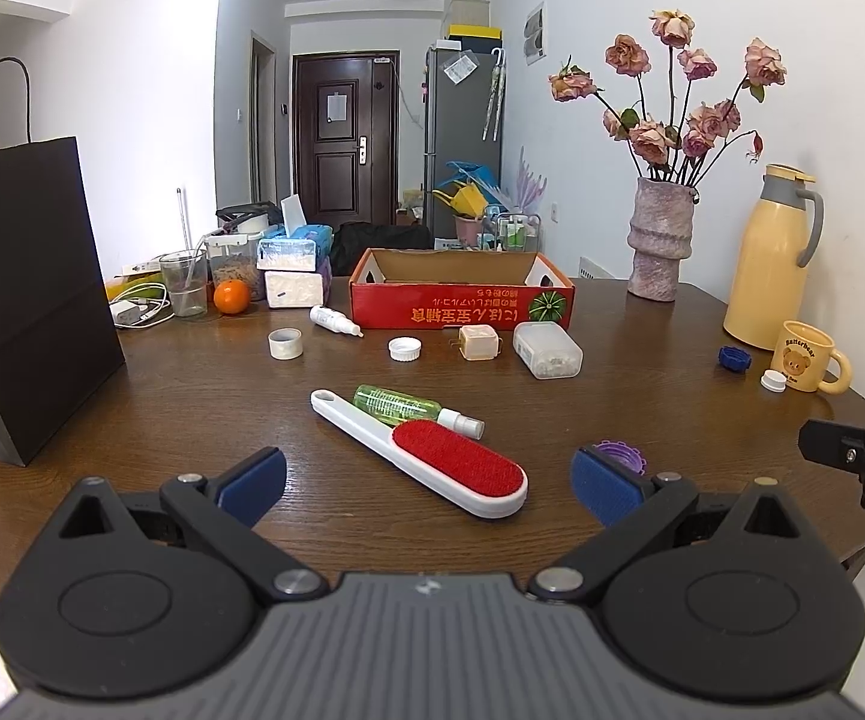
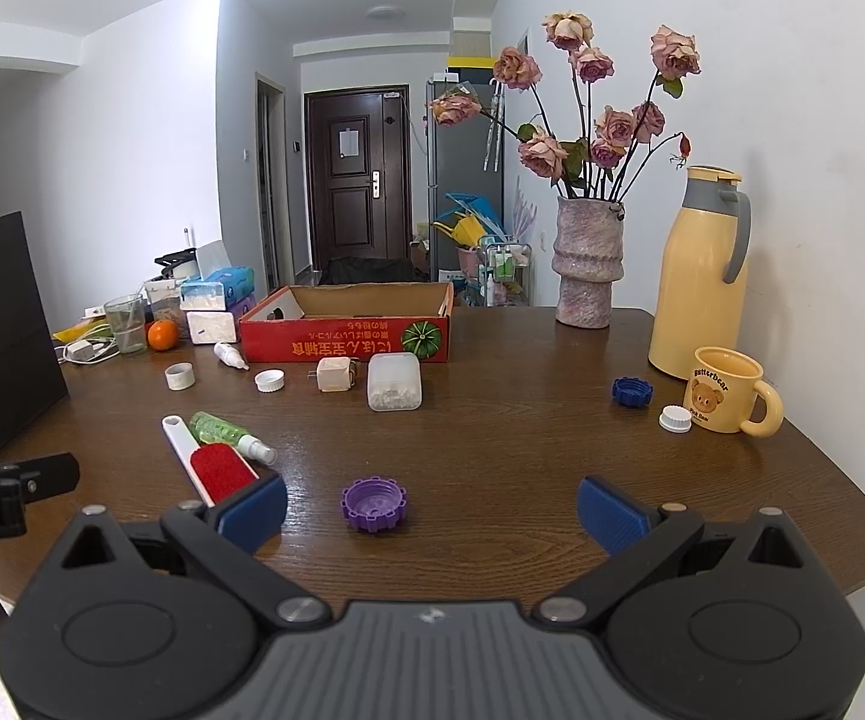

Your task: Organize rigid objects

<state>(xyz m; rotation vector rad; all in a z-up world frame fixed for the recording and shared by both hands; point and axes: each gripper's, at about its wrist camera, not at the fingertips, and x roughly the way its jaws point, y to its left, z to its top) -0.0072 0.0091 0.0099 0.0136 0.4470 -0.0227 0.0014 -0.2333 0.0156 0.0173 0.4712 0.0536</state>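
We saw a black paper bag [image 1: 24, 300] standing at the far left of the wooden bench [image 2: 522, 450], with a clear glass [image 1: 183, 291] and an orange [image 1: 231, 296] just beside each other behind it. Farther right lay a small white cup [image 1: 285, 343], a white dropper bottle [image 1: 332, 320] and a white cap [image 1: 404, 349], all in front of the red cardboard box [image 1: 462, 303], whose inside looked empty from here. A beige plug adapter [image 1: 479, 342] and a clear plastic case [image 1: 546, 350] sat near the box's right corner.

Nearer to us, a white lint brush [image 1: 426, 456] with a red pad lay diagonally, touching a green spray bottle [image 1: 414, 409] behind it. Our left tongs [image 1: 426, 483] hung open over the brush head, gripping nothing. A purple cap [image 2: 374, 504] lay open side up between the fingers of our right tongs [image 2: 431, 510], which were also spread wide and empty (whether they touched the bench, we could not tell).

To the right, a blue cap [image 2: 632, 391] and a ribbed white cap [image 2: 675, 419] lay near a yellow bear mug [image 2: 726, 390]. Behind stood a vase of dried roses [image 2: 588, 264] and a yellow thermos jug [image 2: 702, 282].
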